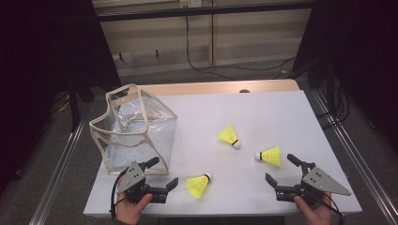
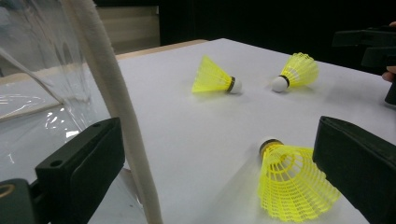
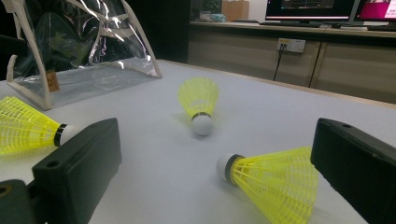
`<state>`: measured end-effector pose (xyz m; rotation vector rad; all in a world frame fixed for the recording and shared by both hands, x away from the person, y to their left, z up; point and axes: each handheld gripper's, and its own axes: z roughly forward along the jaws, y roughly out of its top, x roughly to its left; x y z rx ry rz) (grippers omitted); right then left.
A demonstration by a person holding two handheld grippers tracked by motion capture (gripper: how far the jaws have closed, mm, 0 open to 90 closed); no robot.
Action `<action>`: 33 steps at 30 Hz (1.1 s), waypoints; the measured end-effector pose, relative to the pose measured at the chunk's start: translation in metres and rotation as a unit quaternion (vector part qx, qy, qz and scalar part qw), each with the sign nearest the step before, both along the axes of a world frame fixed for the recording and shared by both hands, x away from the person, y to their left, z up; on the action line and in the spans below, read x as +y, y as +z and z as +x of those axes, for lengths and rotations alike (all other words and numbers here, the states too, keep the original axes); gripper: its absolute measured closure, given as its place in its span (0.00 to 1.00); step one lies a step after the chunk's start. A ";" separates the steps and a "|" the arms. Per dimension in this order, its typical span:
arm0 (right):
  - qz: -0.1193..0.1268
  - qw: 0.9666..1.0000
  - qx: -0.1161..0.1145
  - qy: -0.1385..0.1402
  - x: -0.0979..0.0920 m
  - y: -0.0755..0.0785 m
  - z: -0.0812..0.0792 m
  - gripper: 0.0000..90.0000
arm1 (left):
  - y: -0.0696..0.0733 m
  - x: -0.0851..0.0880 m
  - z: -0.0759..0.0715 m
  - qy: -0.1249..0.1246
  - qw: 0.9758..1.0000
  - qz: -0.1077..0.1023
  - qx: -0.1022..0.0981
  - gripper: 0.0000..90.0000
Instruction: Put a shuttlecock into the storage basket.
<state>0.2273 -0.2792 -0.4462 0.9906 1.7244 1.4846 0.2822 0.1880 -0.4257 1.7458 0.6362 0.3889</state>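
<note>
Three yellow shuttlecocks lie on the white table (image 1: 263, 108): a front one (image 1: 198, 184) (image 2: 292, 186) (image 3: 28, 126), a middle one (image 1: 228, 136) (image 2: 212, 77) (image 3: 199, 100) and a right one (image 1: 270, 155) (image 2: 296, 70) (image 3: 275, 179). A clear bag with beige trim (image 1: 136, 126) (image 2: 112, 93) (image 3: 84, 46) stands open at the left. My left gripper (image 1: 164, 172) (image 2: 219, 140) is open just in front of the bag, and the front shuttlecock lies by its right jaw. My right gripper (image 1: 279, 168) (image 3: 215, 144) is open, with the right shuttlecock lying between its jaws, untouched.
A wooden strip (image 1: 220, 87) runs along the table's far edge. Metal rails (image 1: 347, 140) flank both sides. Cabinets with a wall socket (image 3: 290, 44) and monitors stand behind. The far half of the table is bare white surface.
</note>
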 end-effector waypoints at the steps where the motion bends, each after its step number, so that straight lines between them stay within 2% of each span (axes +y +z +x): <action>1: -0.001 1.000 0.000 0.000 0.000 0.000 0.000 0.02 | 0.000 -0.001 0.000 -0.003 1.000 0.003 -0.001 0.03; 8: 0.000 1.000 0.000 0.000 0.000 0.000 0.000 0.02 | -0.001 -0.007 -0.001 -0.015 1.000 0.013 0.009 0.03; 13: -0.001 1.000 0.000 0.001 0.000 0.000 0.000 0.02 | -0.001 -0.010 -0.001 -0.025 1.000 0.016 0.011 0.03; 22: 0.002 1.000 0.002 0.003 0.000 0.000 -0.001 0.02 | -0.004 -0.016 -0.001 -0.045 0.998 0.017 0.027 0.03; 25: -0.001 1.000 0.001 0.005 0.000 0.000 -0.001 0.02 | -0.004 -0.017 -0.001 -0.049 0.998 0.021 0.029 0.03; 29: 0.000 1.000 0.003 0.003 0.000 0.000 -0.001 0.02 | -0.004 -0.019 0.000 -0.051 0.998 0.015 0.042 0.03; 33: 0.000 1.000 0.002 0.004 0.000 0.000 -0.001 0.02 | -0.005 -0.022 0.001 -0.050 0.997 0.019 0.052 0.03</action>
